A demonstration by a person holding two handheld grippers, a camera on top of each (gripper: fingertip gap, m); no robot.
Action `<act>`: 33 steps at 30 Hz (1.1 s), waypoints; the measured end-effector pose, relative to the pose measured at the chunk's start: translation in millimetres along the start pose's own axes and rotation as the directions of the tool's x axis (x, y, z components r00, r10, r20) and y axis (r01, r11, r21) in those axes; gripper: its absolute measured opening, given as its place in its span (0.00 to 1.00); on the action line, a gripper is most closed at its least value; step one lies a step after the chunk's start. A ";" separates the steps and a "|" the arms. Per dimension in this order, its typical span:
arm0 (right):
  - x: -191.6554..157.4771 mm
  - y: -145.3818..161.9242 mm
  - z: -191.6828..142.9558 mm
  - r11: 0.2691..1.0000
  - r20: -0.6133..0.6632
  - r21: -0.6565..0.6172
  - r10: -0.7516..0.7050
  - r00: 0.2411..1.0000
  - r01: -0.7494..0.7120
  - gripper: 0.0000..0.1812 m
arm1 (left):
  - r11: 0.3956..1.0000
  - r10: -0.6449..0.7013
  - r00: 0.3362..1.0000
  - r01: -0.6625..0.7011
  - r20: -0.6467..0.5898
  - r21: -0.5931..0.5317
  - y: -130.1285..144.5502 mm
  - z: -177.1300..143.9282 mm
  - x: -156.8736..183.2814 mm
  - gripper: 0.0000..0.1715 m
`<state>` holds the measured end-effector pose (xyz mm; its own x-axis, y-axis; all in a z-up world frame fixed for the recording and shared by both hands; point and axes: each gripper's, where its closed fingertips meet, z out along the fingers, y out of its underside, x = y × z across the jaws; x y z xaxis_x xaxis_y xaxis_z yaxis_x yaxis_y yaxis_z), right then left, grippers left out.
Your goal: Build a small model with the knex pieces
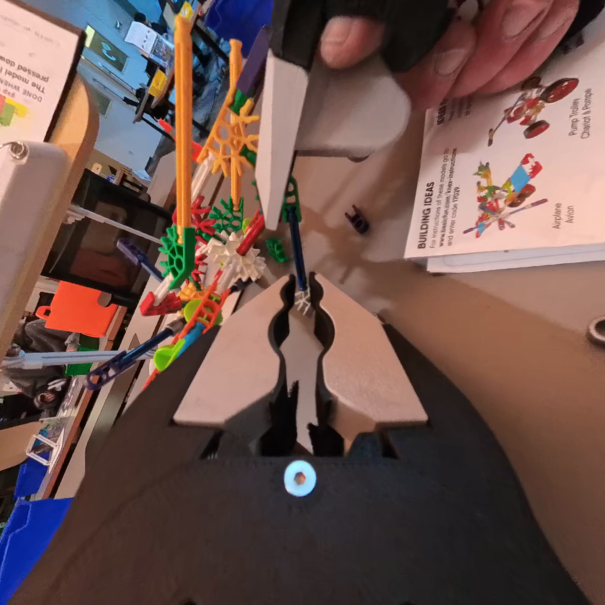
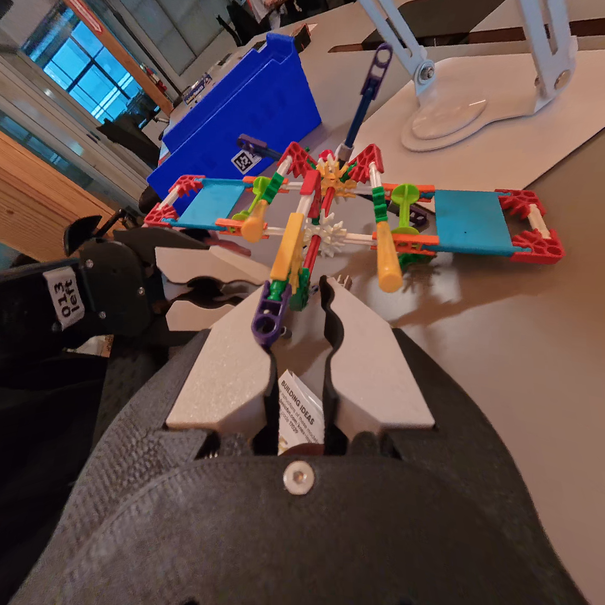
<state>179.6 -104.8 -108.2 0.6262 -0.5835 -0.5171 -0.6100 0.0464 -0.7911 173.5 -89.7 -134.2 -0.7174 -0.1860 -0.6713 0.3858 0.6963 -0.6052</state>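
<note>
A colourful construction-toy aeroplane with two blue wing panels stands on the tan table. My right gripper is shut on its tail end, on a green connector beside a purple connector. In the left wrist view the model is at centre left. There my left gripper is shut on a dark blue rod with a small white connector at its near end. The rod runs up to the green connector by the right gripper's white finger. The left gripper also shows at the left of the right wrist view.
A blue bin stands behind the model and a white stand base at the back right. An instruction booklet lies to the right, with a loose purple connector and a green connector near it. A hand holds the right gripper.
</note>
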 end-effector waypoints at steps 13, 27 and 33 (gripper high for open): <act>-11.3 -5.7 10.7 0.994 -0.011 -0.008 -0.109 0.994 0.109 0.06 | 0.995 -0.072 0.997 0.072 0.003 -0.069 10.0 20.5 -11.9 0.01; 30.7 -4.2 -4.8 0.899 -0.231 -0.243 -0.419 0.878 0.364 0.14 | 0.950 -0.312 0.950 0.313 -0.025 0.016 8.0 7.3 -45.2 0.01; 70.7 6.2 24.1 0.726 -0.330 -0.484 -0.669 0.666 0.489 0.16 | 0.934 -0.356 0.934 0.356 -0.025 0.038 8.6 7.1 -55.9 0.01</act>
<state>231.7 -126.2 -157.6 0.6648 -0.6872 0.2929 -0.3710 -0.6440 -0.6690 221.0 -78.3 -104.9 -0.8220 -0.4041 -0.4013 0.1264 0.5576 -0.8204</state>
